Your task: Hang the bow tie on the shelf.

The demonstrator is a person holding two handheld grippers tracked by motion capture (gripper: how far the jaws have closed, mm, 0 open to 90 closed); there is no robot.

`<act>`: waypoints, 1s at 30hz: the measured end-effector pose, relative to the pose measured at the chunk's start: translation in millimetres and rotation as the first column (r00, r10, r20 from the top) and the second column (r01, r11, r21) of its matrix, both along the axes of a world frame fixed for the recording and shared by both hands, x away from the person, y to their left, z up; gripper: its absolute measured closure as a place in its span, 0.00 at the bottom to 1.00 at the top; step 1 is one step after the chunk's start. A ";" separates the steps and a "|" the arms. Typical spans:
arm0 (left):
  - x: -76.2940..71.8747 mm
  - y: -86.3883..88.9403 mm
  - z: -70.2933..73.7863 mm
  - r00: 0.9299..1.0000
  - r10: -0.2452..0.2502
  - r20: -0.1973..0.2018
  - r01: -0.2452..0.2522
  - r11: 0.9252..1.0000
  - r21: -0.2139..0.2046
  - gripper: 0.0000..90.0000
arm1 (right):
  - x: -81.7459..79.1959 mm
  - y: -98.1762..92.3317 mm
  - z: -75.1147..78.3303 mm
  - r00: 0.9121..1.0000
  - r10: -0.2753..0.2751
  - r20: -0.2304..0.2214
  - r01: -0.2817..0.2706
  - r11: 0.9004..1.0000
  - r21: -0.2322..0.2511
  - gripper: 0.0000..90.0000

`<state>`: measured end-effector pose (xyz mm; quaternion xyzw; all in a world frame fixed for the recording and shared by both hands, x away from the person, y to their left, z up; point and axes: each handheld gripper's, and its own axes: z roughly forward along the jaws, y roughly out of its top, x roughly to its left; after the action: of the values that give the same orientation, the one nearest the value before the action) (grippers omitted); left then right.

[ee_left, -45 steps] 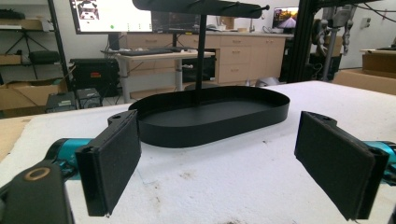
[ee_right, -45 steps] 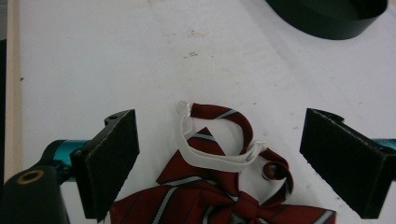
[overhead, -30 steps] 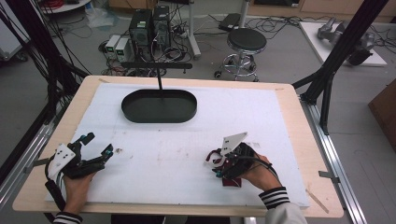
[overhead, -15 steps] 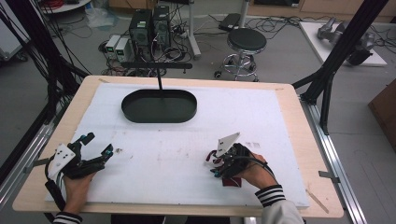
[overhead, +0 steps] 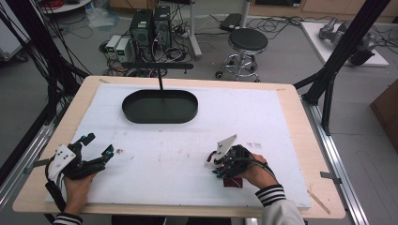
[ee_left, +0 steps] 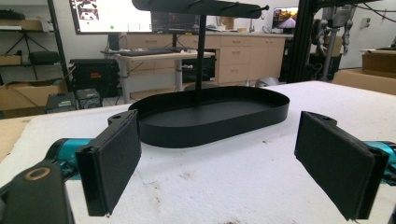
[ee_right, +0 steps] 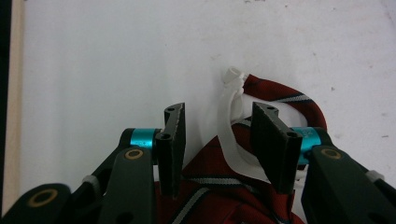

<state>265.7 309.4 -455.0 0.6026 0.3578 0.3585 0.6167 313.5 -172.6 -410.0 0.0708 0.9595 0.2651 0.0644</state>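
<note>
A red cloth piece (ee_right: 275, 95) with grey-white stripes and a white plastic loop (ee_right: 229, 126) lies on the white foam near the table's front right; it also shows under the hand as the red cloth (overhead: 233, 182). My right gripper (ee_right: 219, 116) points down over it, and its jaws have just been closing. The loop and some cloth sit between the pads, with a gap still showing on the left side. From above, the right gripper (overhead: 217, 171) sits under its grey plate. My left gripper (overhead: 98, 144) rests at the front left, open and empty, its pads (ee_left: 112, 163) wide apart.
A black oval tray (overhead: 159, 116) stands at the back middle of the foam, with a thin post (overhead: 160, 79) and a crossbar rising from it. In the left gripper view the tray wall (ee_left: 210, 133) lies straight ahead. The wooden table edge (overhead: 309, 140) frames the foam.
My right gripper has shifted slightly left and tipped down over the red cloth. The left gripper has stayed where it was.
</note>
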 end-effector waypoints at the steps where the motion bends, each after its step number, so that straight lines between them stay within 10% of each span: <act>1: 0.0 0.0 0.0 1.000 0.000 0.000 0.000 1.000 0.000 0.17 | -0.1 0.0 -0.2 1.000 0.005 -0.003 -0.005 1.000 -0.004 0.62; 20: -0.1 0.0 -0.1 1.000 0.000 0.001 0.000 1.000 0.000 0.17 | -2.1 2.2 -5.7 0.999 0.002 0.045 0.002 0.995 -0.100 0.93; 30: -0.1 0.0 0.0 1.000 0.000 0.001 0.000 1.000 0.000 0.17 | -2.1 0.8 -2.6 0.998 -0.015 0.062 0.019 0.998 -0.065 0.97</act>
<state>265.6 309.4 -455.1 0.6025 0.3575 0.3585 0.6170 311.4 -171.9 -412.6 0.0686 0.9646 0.2350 0.0983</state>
